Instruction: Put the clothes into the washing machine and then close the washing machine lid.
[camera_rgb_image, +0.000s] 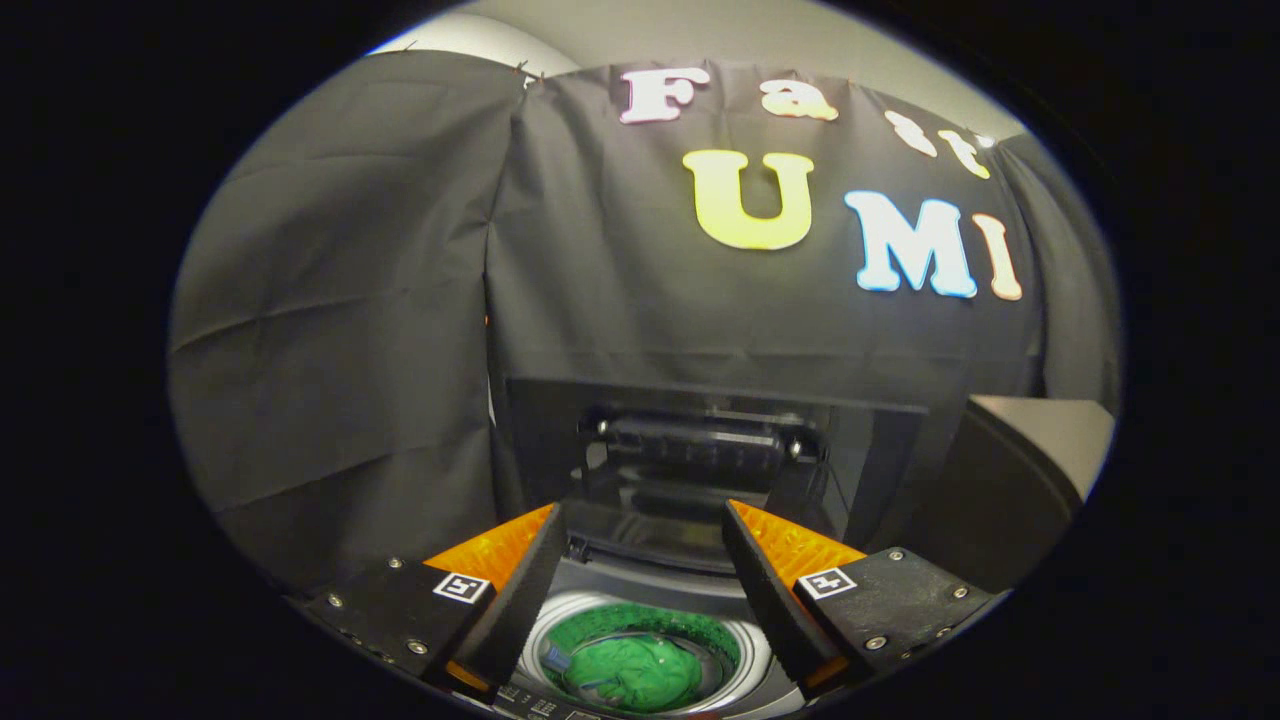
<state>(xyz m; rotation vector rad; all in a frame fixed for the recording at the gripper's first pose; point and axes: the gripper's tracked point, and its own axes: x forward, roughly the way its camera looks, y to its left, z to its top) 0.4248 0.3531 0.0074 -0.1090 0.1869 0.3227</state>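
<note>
The tool's fingers (505, 590) hide both sides of the washing machine (640, 590) rim.

**Washer drum held the green clothes**

The washing machine (640, 590) stood at the near middle of the booth, its top opening facing up. Inside the round drum (560, 625) lay a crumpled heap of green clothes (635, 672), resting on the drum's bottom and filling most of it. The dark lid (700, 440) stood raised at the far side of the opening, against the black cloth wall. The gripper (640, 560) was held above the opening, fingers spread apart with nothing between them
</note>
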